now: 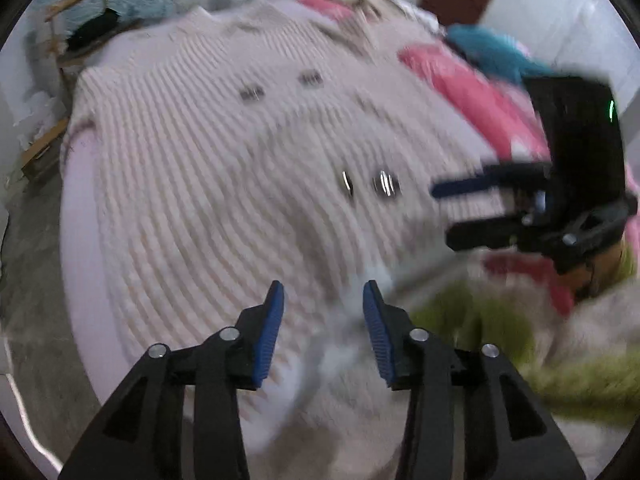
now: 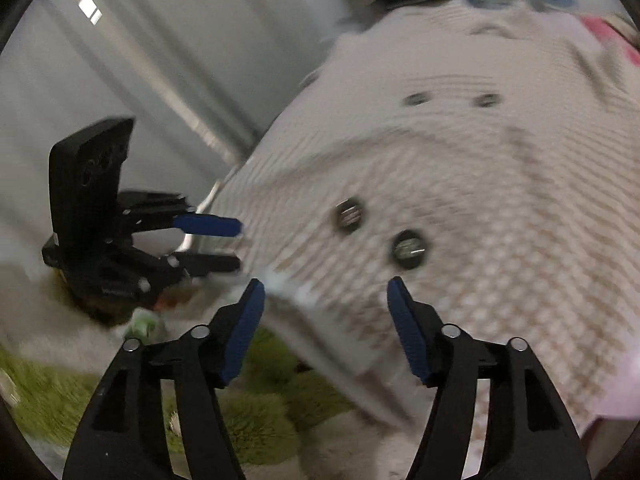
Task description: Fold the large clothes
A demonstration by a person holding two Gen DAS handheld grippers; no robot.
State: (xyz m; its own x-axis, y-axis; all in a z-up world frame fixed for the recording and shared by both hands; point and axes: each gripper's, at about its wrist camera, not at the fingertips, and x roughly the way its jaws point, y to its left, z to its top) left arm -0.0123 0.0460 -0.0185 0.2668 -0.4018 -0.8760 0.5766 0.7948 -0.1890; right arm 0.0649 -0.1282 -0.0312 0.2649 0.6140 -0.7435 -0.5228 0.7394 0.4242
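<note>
Lying flat, ribbed cardigan (image 1: 248, 184), collar seemingly pointing away.

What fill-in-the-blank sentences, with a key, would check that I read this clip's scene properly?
1. The ribbed sweater spread out ahead of both grippers is pale ____ in colour.
2. The left gripper has its fingers ____, with nothing between them.
3. The dark buttons on the sweater sit in pairs, ____ in all.
4. The fuzzy fabric below the right gripper is ____ in colour.

Missing words: pink; open; four; green
</note>
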